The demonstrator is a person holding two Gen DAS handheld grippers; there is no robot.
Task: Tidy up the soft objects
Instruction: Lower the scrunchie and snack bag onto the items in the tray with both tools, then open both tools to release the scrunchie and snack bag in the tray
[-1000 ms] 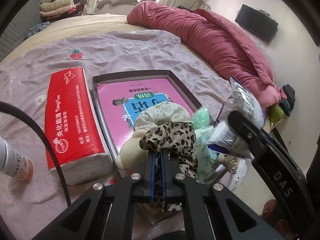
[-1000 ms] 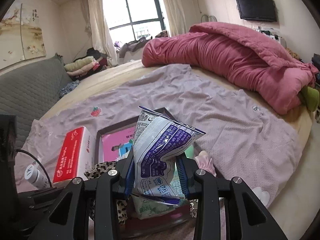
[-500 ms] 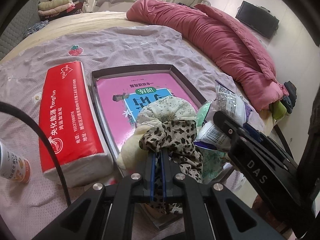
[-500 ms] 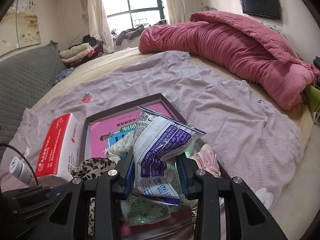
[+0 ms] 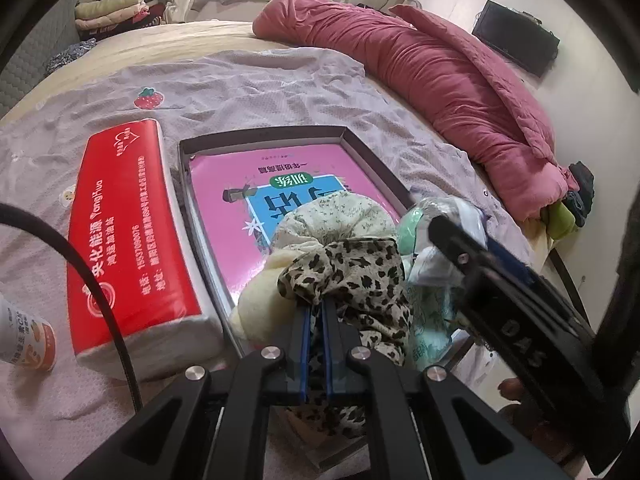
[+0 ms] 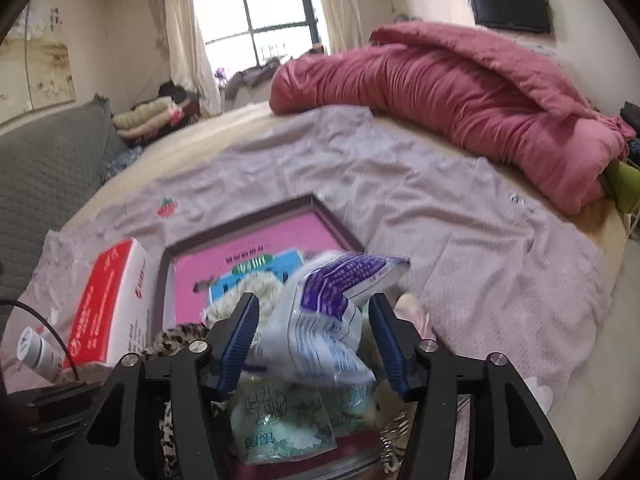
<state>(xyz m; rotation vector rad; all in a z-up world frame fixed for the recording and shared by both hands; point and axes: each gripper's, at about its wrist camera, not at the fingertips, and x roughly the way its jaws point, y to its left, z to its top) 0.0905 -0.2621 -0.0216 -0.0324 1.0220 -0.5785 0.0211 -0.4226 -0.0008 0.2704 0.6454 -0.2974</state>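
Two claws work over the tray [image 5: 362, 148] on the bed: the right claw [image 6: 314, 344] is opening around the snack bag [image 6: 320, 320], pads clear; let it settle fully before withdrawing. The left claw [image 5: 316, 320] stays clamped on the leopard scrunchie [image 5: 352, 276].

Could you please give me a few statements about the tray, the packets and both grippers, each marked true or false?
1. The left gripper is shut on the leopard scrunchie. True.
2. The right gripper is clamped tight on the purple packet. False: its fingers are opening, clear of the packet between them.
3. The red tissue pack lies in the tray. False: it lies beside it.
4. A pink book lies in the tray. True.
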